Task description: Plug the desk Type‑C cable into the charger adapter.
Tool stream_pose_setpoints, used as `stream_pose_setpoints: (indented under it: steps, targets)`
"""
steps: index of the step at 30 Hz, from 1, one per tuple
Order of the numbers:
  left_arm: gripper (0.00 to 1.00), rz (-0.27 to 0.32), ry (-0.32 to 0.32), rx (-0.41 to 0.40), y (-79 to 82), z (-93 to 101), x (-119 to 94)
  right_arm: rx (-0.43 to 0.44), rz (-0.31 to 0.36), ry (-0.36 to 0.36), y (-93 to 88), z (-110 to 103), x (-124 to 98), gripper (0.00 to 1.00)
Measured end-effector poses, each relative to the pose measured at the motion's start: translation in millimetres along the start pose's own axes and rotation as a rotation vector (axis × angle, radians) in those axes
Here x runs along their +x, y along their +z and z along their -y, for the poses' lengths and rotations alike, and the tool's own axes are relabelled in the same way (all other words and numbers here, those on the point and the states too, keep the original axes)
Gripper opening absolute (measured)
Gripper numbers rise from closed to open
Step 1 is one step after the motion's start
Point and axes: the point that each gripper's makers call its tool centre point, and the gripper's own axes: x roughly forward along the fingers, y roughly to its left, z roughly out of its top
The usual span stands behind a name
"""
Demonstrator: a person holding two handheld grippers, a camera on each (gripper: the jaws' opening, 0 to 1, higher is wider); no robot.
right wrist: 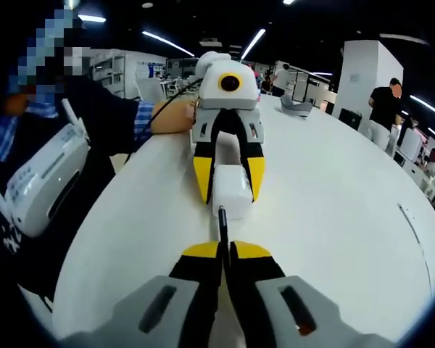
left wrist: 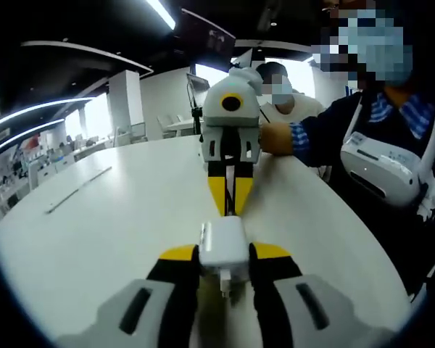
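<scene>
Looking along the left claw (left wrist: 222, 255) in the left gripper view: its yellow-tipped jaws are clamped on the white charger adapter (left wrist: 222, 246), held just above the white worktop (left wrist: 116, 232). The adapter's far face is turned away, so its port cannot be made out. Opposite, the right claw (left wrist: 230, 205) points straight at the adapter, jaws pressed narrow; the cable between them is too thin to pick out here. A person's hand (left wrist: 275, 138) holds that gripper from behind; the body is cut off at the frame edge. In the right gripper view, the right claw (right wrist: 222, 249) is pinched on the dark Type-C cable (right wrist: 222, 223), whose tip touches the adapter (right wrist: 232, 191) face; whether the plug is seated cannot be told. The left claw (right wrist: 228, 185) grips the adapter from the far side.
</scene>
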Motion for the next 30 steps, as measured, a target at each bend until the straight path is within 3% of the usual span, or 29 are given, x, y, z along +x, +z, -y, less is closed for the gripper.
stream_pose_setpoints:
  steps: [14,18,30]
  targets:
    - [0.27,-0.039,0.081,-0.032,-2.5,-10.0,0.8,0.016,-0.077,-0.121,2.9,7.9,1.2,0.02]
    - [0.27,-0.044,0.093,-0.074,-2.1,-11.0,3.3,0.027,-0.11,-0.146,1.8,8.6,0.5,0.02]
    - [0.27,-0.043,0.122,-0.131,-0.4,-14.0,6.9,0.062,-0.126,-0.19,-1.6,14.9,-2.1,0.01]
